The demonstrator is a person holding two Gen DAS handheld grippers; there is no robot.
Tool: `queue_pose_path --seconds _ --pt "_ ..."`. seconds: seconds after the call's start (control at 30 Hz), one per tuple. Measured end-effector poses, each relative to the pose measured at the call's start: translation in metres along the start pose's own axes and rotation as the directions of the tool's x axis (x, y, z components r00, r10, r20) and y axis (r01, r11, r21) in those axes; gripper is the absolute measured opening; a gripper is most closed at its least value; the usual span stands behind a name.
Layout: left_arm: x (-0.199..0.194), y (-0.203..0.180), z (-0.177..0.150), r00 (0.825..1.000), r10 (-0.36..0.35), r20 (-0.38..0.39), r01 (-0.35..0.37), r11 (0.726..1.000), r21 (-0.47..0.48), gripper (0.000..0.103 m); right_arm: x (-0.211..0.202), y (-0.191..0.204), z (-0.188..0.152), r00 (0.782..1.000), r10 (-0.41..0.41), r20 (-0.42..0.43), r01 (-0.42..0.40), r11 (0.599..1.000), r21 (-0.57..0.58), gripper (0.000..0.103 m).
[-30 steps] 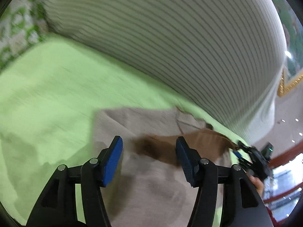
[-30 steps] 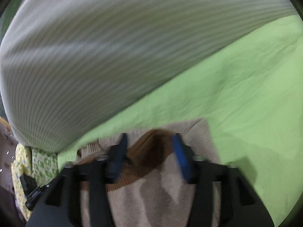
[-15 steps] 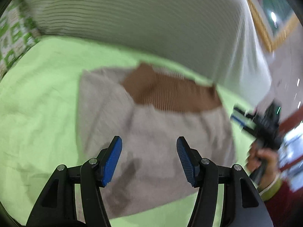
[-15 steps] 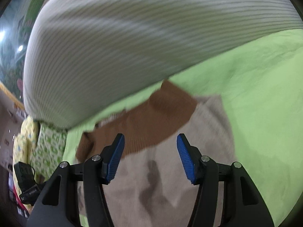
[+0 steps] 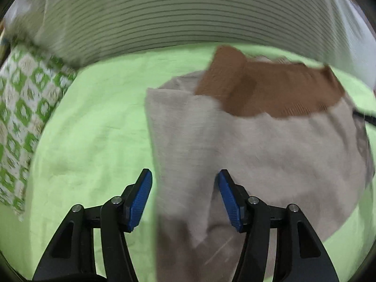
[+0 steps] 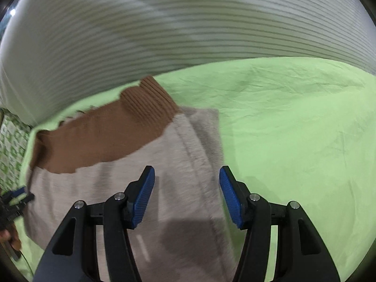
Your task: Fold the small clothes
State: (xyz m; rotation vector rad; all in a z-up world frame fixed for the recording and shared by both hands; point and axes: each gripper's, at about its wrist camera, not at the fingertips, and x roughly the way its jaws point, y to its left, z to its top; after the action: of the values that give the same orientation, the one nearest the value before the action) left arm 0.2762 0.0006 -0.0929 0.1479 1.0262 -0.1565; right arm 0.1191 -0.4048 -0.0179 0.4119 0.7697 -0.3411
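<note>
Both of my wrist views are pretty smeared, so fine detail on the cloth is hard to make out. A big striped white fabric point(image 5: 178, 11) fills the top of both views and blocks whatever is behind it; I can't tell what it is. The near end of the beige garment point(image 5: 270, 145) runs out of the bottom of both views under my grippers, so I can't see where it ends.

The garment lies flat on the light green sheet point(image 5: 94, 122). It's a soft beige knit with a ribbed brown band point(image 5: 270, 91) across its far end, and one brown corner sticks up a bit toward the striped fabric. In the right wrist view a seam runs lengthwise near its right edge. Its left edge looks fairly straight.

My left gripper point(image 5: 184, 197) is spread wide with nothing between the blue pads point(image 5: 139, 199); it sits above the garment's left edge. My right gripper point(image 6: 186, 196) is also spread wide and empty, above the garment's right edge. At the left edge of the right view a dark bit of the other gripper shows, partly cut off.

A green and white patterned cloth point(image 5: 21, 108) sits at the far left. No labels or writing I can read anywhere.
</note>
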Motion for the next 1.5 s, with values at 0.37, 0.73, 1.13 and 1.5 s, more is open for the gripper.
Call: queue_pose_path --seconds 0.37,0.73,1.13,1.5 --pt "0.008 0.063 0.025 0.999 -0.017 0.027 0.024 0.957 -0.288 0.045 0.018 -0.016 0.012 0.998 -0.003 -0.056 0.009 0.996 0.093 0.019" --pt "-0.047 -0.017 0.017 0.883 -0.443 0.152 0.468 0.856 -0.221 0.05 -0.021 0.055 0.011 0.939 0.342 0.036 -0.342 0.94 -0.017 0.036" --pt "0.027 -0.076 0.022 0.923 -0.385 -0.01 0.385 0.923 0.02 0.045 0.049 0.122 -0.002 0.901 0.382 -0.206 -0.432 0.829 -0.355 0.014" --pt "0.04 0.013 0.045 0.948 -0.296 0.115 0.314 0.93 -0.191 0.017 0.059 0.043 0.055 0.988 0.115 0.103 -0.11 0.993 -0.052 0.0"
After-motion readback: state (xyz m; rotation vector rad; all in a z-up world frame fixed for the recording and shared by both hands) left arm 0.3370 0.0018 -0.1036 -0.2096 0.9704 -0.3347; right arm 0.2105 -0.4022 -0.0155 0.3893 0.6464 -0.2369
